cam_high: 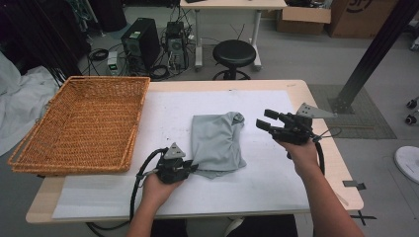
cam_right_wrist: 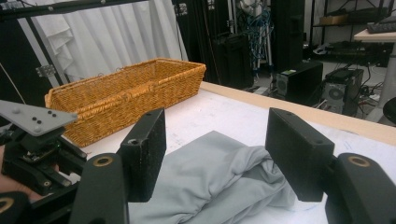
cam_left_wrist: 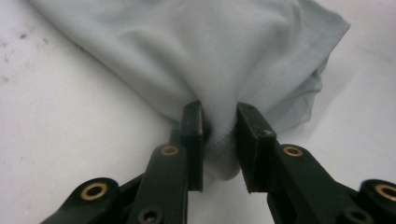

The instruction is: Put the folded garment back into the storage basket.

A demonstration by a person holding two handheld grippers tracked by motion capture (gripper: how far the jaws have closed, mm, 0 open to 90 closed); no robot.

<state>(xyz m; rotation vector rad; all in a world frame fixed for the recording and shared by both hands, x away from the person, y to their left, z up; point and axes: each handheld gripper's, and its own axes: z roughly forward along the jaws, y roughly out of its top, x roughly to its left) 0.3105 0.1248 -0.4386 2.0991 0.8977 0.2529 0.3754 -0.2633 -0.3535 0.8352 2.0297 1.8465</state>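
Observation:
A crumpled grey cloth [cam_high: 217, 140] lies on the white sheet [cam_high: 276, 182] in the middle of the table. My left gripper [cam_high: 190, 168] is low at the cloth's near left corner. In the left gripper view its jaws [cam_left_wrist: 219, 112] pinch a bunched fold of the cloth [cam_left_wrist: 210, 56] between the pads. My right gripper [cam_high: 264, 118] hangs above the table just right of the cloth, jaws wide apart and nothing between them. In the right gripper view [cam_right_wrist: 217, 149] the cloth [cam_right_wrist: 205, 182] lies below and beyond the jaws, and the left gripper [cam_right_wrist: 32, 149] shows at the left.
A large wicker basket [cam_high: 74, 168] stands on the table's left side, overhanging the edge; the right gripper view shows it [cam_right_wrist: 126, 93] beyond the cloth. A black stool [cam_high: 233, 52] and computer cases stand on the floor past the far edge.

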